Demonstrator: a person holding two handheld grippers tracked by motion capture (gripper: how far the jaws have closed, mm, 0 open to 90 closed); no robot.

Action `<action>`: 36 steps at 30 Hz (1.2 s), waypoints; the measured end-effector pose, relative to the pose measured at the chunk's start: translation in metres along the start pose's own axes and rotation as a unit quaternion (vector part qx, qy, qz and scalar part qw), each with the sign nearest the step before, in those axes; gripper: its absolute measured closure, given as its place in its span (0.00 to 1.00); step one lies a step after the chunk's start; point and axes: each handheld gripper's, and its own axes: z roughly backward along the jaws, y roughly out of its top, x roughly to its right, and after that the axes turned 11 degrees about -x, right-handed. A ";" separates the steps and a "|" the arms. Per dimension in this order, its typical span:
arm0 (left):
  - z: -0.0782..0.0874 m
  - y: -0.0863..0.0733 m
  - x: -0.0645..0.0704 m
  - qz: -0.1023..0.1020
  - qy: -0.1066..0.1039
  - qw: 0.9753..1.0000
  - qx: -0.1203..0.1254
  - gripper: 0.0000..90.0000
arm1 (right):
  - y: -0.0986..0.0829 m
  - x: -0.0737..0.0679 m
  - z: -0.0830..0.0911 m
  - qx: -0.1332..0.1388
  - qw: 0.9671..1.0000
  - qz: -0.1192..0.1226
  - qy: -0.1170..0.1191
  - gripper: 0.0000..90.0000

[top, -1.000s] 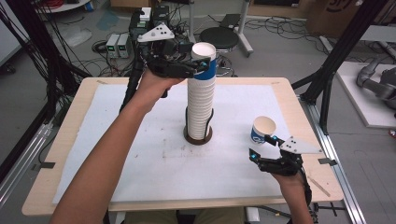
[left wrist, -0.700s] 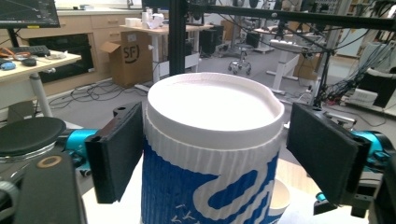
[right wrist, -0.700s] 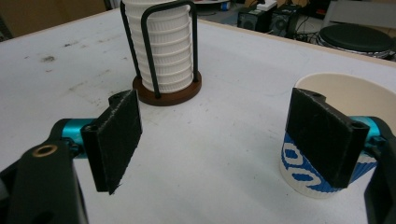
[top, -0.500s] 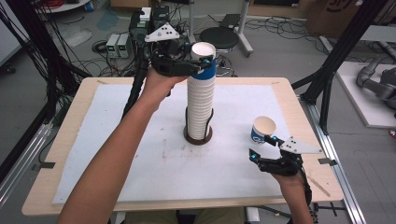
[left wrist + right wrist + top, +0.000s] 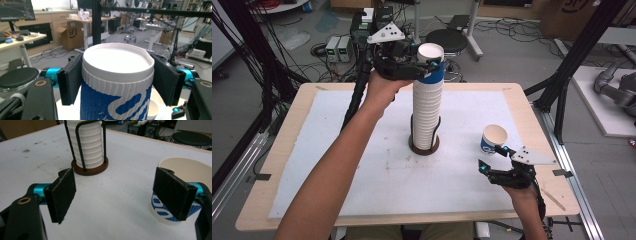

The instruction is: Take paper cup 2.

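Now, top cup: the blue-and-white ribbed paper cup [image 5: 430,62] is sitting at the top of the tall stack of white ribbed paper cups [image 5: 427,112], which is standing near the middle of the white mat.
Left gripper: the left gripper [image 5: 428,66] is closing on that top cup from nine o'clock; in the left gripper view its two black pads [image 5: 70,78] are pressing the cup [image 5: 117,82] just under the rolled rim, one on each side.
Doing it well: I judge the step to be lifting this cup off the stack, so the pull should be going straight up along the stack's axis, with a light squeeze so the paper wall is not buckling and the cup beneath is not riding up with it.
Holder: the round brown base with dark wire uprights [image 5: 89,167] is keeping the stack upright, which should be helping against a sideways tug.
Right gripper: the right gripper [image 5: 491,159] is resting at about four o'clock from the stack, jaws spread and pinching nothing.
Loose cup: a second blue-and-white paper cup [image 5: 492,140] is standing upright on the mat just beyond it, mouth up, partly behind one pad in the right gripper view.
Hard to tell: whether the top cup is already lifting free of its neighbour; its lower edge is cut off in the left gripper view, and the hand is covering the gripper's rear from above.
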 end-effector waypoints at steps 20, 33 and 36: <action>0.023 0.033 0.004 -0.008 -0.011 0.999 0.047 0.33 | 0.000 0.000 0.000 0.002 1.000 -0.001 0.006 0.21; 0.044 0.044 0.004 -0.008 -0.005 0.996 0.087 0.33 | 0.001 -0.002 -0.001 0.002 1.000 0.006 0.010 0.21; 0.050 0.046 0.004 -0.010 -0.006 0.995 0.098 0.33 | 0.001 -0.002 -0.001 0.002 1.000 0.005 0.009 0.21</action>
